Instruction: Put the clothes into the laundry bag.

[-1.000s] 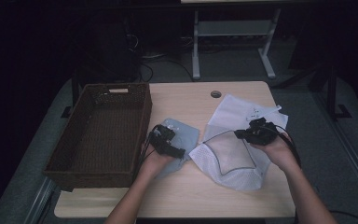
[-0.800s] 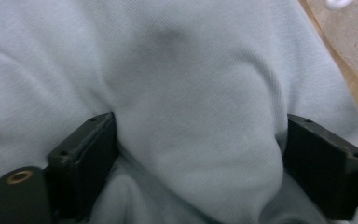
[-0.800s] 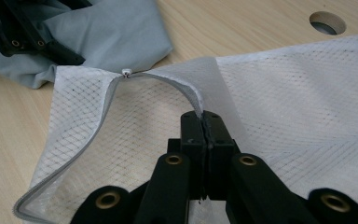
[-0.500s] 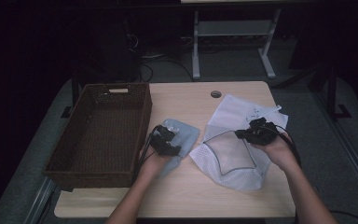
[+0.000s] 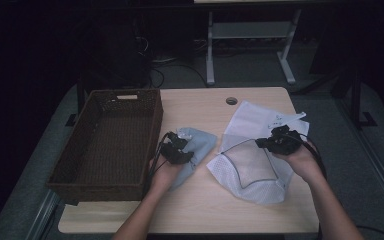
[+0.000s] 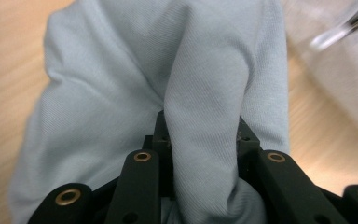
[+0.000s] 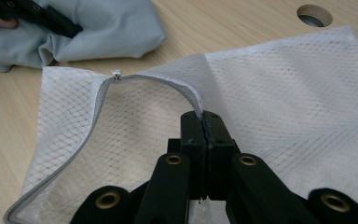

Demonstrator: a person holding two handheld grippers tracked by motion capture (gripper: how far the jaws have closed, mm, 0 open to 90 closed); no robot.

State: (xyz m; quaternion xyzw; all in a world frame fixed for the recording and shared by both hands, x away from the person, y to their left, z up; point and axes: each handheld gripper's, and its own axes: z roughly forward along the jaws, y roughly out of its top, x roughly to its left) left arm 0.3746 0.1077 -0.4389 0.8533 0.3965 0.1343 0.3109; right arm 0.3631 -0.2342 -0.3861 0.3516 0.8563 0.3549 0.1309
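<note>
The pale blue-grey cloth [image 5: 196,150] lay crumpled on the wooden worktop [image 5: 200,200], between the brown wicker basket [image 5: 105,140] and the white mesh bag [image 5: 255,160]. It was soft knitted fabric with a fine rib, bunched into rounded folds. The left gripper [image 5: 176,150] rested on its left part. Its jaws had just been closing, and in the left gripper view a thick upright fold of the cloth [image 6: 209,116] stood between them and was pressed from both sides.

The mesh bag lay flat at the right side of the worktop, thin and half transparent, with a grey zipper edge [image 7: 93,121] around its open mouth. The right gripper [image 5: 280,142] had its jaws together, clamped on that edge [image 7: 200,112], which was lifted a little above the mesh below. A round cable hole [image 5: 231,100] was in the worktop behind the bag.
</note>
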